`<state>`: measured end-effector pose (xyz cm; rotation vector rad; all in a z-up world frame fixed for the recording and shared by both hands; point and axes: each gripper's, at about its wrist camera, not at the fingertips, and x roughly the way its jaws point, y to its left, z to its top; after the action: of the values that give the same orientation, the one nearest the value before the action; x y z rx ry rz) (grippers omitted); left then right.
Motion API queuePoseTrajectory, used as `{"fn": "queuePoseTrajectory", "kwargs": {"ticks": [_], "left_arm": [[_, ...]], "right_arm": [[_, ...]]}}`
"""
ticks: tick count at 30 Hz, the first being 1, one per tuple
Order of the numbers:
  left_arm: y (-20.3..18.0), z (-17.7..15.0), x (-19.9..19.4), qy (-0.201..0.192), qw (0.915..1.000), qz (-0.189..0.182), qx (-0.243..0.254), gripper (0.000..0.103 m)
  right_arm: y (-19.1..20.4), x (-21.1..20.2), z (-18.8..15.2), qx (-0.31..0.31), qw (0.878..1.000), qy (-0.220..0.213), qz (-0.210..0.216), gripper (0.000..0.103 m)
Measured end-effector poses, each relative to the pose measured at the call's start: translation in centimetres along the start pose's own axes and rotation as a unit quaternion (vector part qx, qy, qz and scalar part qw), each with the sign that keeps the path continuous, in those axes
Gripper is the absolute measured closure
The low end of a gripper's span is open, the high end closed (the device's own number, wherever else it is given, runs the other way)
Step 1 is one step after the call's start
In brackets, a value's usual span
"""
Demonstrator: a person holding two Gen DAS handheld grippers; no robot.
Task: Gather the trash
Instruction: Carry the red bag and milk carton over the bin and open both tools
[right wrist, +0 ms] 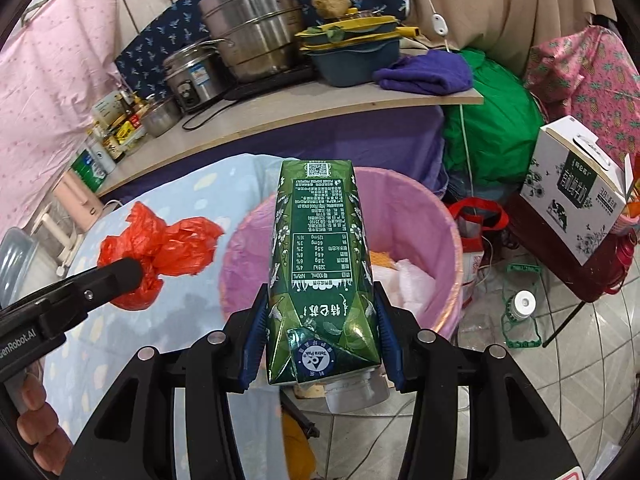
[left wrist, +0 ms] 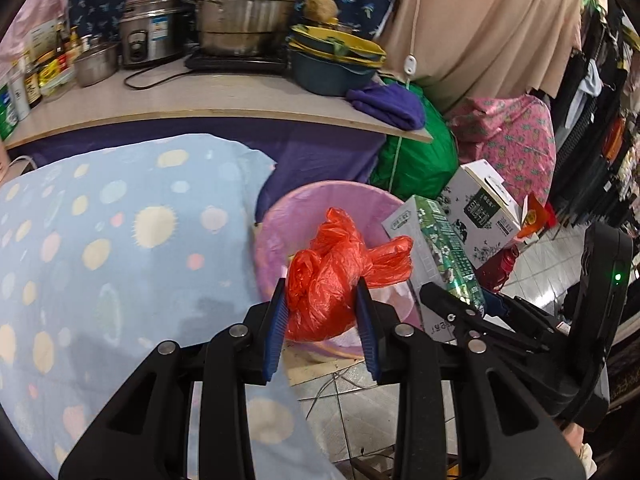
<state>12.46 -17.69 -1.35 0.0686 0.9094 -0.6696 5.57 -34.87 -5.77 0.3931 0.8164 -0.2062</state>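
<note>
Both loads hide much of the bin (right wrist: 448,216).

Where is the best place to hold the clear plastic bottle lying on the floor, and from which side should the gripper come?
Take the bottle from above, across its clear body just below the white cap. It lies on the tile floor with the cap facing up toward the camera, so the sides are free. This is a judgement: both grippers are already full, and the body looks thin and may crumple.
</note>
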Motion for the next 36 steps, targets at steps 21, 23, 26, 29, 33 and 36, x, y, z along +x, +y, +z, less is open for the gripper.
{"fn": "queuePoseTrajectory", "kwargs": {"ticks": [21, 23, 26, 29, 33, 36], "left_arm": [[-2.6, 1.3, 7.7, 0.035, 0.9988, 0.023, 0.028, 0.061], [-2.5, 1.3, 7.8, 0.028, 0.9987, 0.033, 0.028, 0.054], [-2.3, 1.3, 7.6, 0.025, 0.9985, 0.039, 0.029, 0.049], [-2.0, 1.2, 7.1, 0.019, 0.9984, 0.046, 0.028, 0.048], [-1.7, 1.1, 6.5, 0.014, 0.9984, 0.05, 0.022, 0.046], [-1.4, 0.8, 5.8, 0.008, 0.9984, 0.053, 0.017, 0.045]], "right_arm": [[-3.6, 4.5, 1.3, 0.036, 0.999, 0.015, -0.023, 0.054], [-3.6, 4.5, 1.4, 0.036, 0.999, 0.009, -0.029, 0.044], [-3.8, 4.2, 1.5, 0.046, 0.999, 0.002, -0.026, 0.043], [-3.8, 3.7, 1.6, 0.046, 0.999, -0.006, -0.025, 0.043], [-3.3, 2.9, 1.5, 0.038, 0.999, -0.011, -0.022, 0.042], [-2.6, 2.0, 1.3, 0.029, 0.999, -0.02, -0.028, 0.039]]}}
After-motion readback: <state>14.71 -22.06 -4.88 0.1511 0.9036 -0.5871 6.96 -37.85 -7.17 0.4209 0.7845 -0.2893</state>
